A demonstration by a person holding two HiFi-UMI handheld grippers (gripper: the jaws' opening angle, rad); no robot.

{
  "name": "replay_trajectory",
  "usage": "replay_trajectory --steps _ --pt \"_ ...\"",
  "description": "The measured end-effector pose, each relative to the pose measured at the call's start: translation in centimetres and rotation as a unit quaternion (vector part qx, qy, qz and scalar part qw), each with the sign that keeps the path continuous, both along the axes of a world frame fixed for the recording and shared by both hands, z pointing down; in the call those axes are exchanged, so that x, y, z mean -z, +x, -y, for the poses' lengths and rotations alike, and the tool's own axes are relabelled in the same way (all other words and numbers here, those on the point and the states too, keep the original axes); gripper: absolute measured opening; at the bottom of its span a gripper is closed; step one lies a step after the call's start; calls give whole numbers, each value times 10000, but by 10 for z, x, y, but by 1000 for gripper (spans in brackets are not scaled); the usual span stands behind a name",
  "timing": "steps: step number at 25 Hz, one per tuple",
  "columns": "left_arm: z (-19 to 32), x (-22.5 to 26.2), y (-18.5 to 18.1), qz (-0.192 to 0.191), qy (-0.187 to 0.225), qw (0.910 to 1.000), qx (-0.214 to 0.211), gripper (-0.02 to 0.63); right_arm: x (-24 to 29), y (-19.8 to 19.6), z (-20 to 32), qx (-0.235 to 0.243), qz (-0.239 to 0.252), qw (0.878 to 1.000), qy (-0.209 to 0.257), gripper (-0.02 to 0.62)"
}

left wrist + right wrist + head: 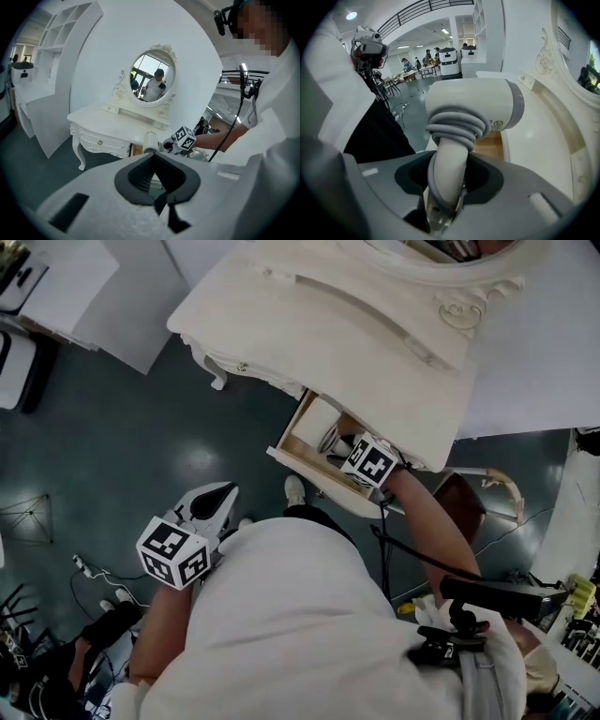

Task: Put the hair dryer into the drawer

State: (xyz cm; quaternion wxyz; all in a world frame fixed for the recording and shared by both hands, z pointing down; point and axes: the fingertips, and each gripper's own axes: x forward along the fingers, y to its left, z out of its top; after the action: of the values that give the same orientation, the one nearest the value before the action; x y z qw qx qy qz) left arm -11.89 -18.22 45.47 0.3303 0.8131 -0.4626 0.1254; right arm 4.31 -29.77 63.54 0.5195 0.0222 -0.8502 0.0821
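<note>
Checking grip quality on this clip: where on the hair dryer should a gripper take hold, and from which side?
Grip the hair dryer by its handle, below the coiled cord, coming from the handle's butt end, as the right gripper does. The handle is slim and straight enough to sit between the jaws; the barrel is wide and rounded, the cord wrap lumpy.

A white carved table (101,117) stands on a dark grey floor (122,427), with an oval mirror (152,77) in an ornate frame upright on its top. Behind it rises a curved white wall panel (117,37). In the left gripper view, white shelves (56,33) stand to its left. Cables (89,570) lie on the floor.
</note>
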Motion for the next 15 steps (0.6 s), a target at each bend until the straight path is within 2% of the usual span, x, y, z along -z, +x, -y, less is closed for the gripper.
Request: replay_trajectory --steps 8,15 --pt "11 0 -4 175 -130 9994 256 3 -60 2 4 309 -441 9984 -164 173" --pt "16 -2 -10 288 -246 9982 466 3 -106 9 18 164 -773 9964 -311 173"
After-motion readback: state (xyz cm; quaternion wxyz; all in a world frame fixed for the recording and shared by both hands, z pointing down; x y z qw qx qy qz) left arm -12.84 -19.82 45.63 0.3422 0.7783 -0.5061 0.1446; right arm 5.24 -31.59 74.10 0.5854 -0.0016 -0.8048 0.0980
